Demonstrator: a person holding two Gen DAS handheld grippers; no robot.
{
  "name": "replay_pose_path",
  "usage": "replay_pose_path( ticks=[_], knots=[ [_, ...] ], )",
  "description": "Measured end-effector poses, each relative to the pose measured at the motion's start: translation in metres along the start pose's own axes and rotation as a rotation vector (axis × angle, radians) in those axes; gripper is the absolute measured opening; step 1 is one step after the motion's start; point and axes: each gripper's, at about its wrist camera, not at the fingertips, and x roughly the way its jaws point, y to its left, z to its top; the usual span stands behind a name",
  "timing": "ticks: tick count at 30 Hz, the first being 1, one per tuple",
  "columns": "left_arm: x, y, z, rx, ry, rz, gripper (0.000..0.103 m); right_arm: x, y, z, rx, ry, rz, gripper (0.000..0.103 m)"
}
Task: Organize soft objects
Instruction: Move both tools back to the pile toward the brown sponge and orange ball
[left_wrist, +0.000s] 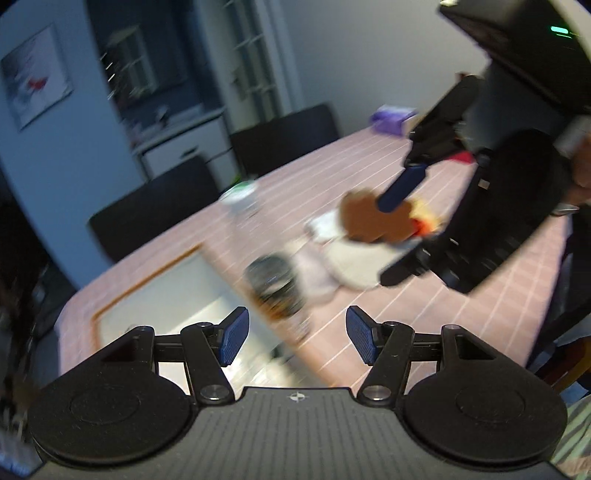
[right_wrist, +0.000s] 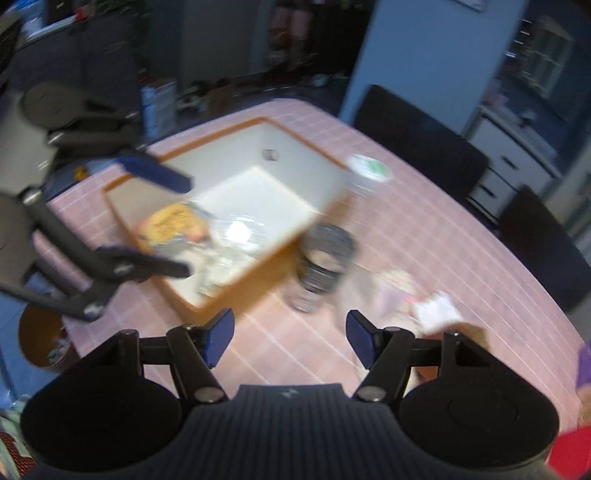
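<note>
The left gripper (left_wrist: 297, 339) is seen with its blue pads (left_wrist: 233, 338) spread apart and nothing between them, held above the edge of a white bin with an orange rim (right_wrist: 291, 138). The right gripper (right_wrist: 290, 339) is likewise parted and empty, its pads (right_wrist: 360, 341) hovering over a pink checked tablecloth (right_wrist: 424, 221). Each gripper is caught in the other's camera, blurred by motion, with its fingers apart.

Just beyond the left gripper's fingers a dark striped cup (left_wrist: 273, 278) is shown on the cloth, close beside the bin's wall. To the right of it a loose heap of soft things (left_wrist: 354, 254) is spread on the table: pale cloth pieces, a brown plush shape (left_wrist: 364, 219) and a patch of red and yellow, too blurred to be named. In the right wrist view the same heap is glimpsed as pale cloth (right_wrist: 436, 308) beyond the right-hand finger.

Inside the bin, at its near end, a yellow-and-clear crinkled packet (right_wrist: 177, 225) is seen lying on the floor of the box; the far end is bare. A white lidded tub (right_wrist: 369, 170) is set by the bin's far corner, and dark chairs (left_wrist: 155, 206) are drawn up along the table.
</note>
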Motion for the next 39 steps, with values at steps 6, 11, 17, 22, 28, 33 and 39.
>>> replay_pose_path(
  ticks=[6, 11, 17, 22, 28, 33, 39],
  knots=[
    [0.043, -0.036, 0.022, 0.024, -0.071, -0.112, 0.072, 0.000, -0.059, -0.044, 0.155, 0.004, -0.081, 0.067],
    [0.092, -0.060, 0.039, 0.022, -0.077, -0.171, 0.072, 0.022, -0.104, -0.083, 0.258, 0.027, -0.144, 0.067],
    [0.151, -0.068, 0.051, -0.089, -0.008, -0.201, 0.072, 0.057, -0.157, -0.114, 0.412, 0.068, -0.176, 0.045],
    [0.184, -0.066, 0.060, -0.149, 0.051, -0.145, 0.071, 0.081, -0.190, -0.128, 0.474, 0.078, -0.271, 0.019],
    [0.204, -0.056, 0.075, -0.280, 0.087, -0.134, 0.072, 0.106, -0.210, -0.131, 0.555, 0.043, -0.245, 0.017],
    [0.210, -0.050, 0.081, -0.349, 0.110, -0.138, 0.080, 0.109, -0.197, -0.126, 0.537, 0.015, -0.155, 0.017],
    [0.217, -0.045, 0.083, -0.429, 0.142, -0.156, 0.084, 0.104, -0.175, -0.116, 0.490, -0.017, -0.098, 0.018]
  ],
)
